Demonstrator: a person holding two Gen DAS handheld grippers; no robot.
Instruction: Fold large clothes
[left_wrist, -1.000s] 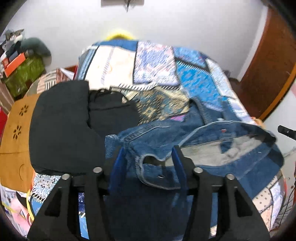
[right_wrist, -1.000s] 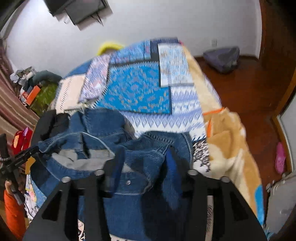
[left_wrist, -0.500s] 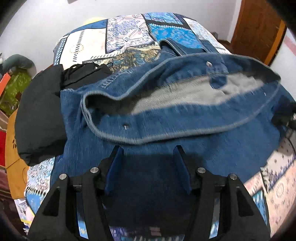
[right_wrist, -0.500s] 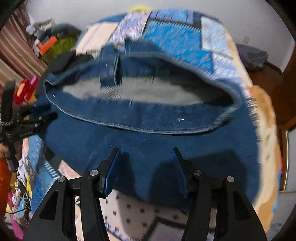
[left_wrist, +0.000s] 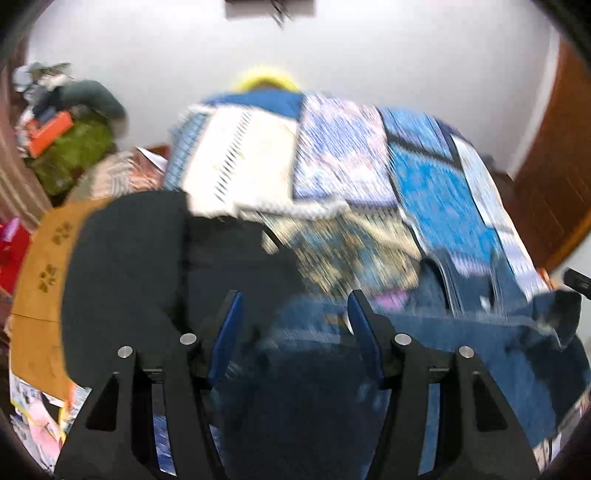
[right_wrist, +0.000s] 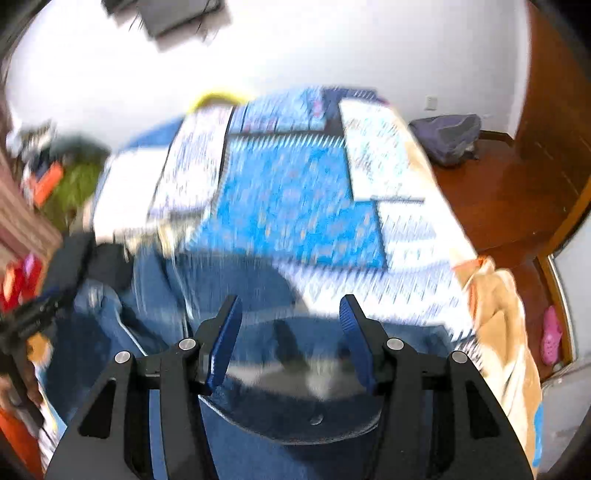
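Denim jeans (left_wrist: 461, 369) are seen spread across the near end of the patchwork-covered bed (left_wrist: 436, 192), just beside a black garment (left_wrist: 125, 280) on their left; no finished fold is visible, so most folding is judged to remain. The left hand-held gripper (left_wrist: 291, 325) and right hand-held gripper (right_wrist: 290, 325) are spread, denim beneath. No containers can be made out.

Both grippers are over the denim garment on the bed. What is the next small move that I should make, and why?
Probably lower both grippers and close them on the near edge of the denim garment. The left gripper and the right gripper both stand open above it with nothing pinched, and the garment lies rumpled on the patchwork bedspread, not yet folded. The frames are blurred, so the exact edge is unclear.
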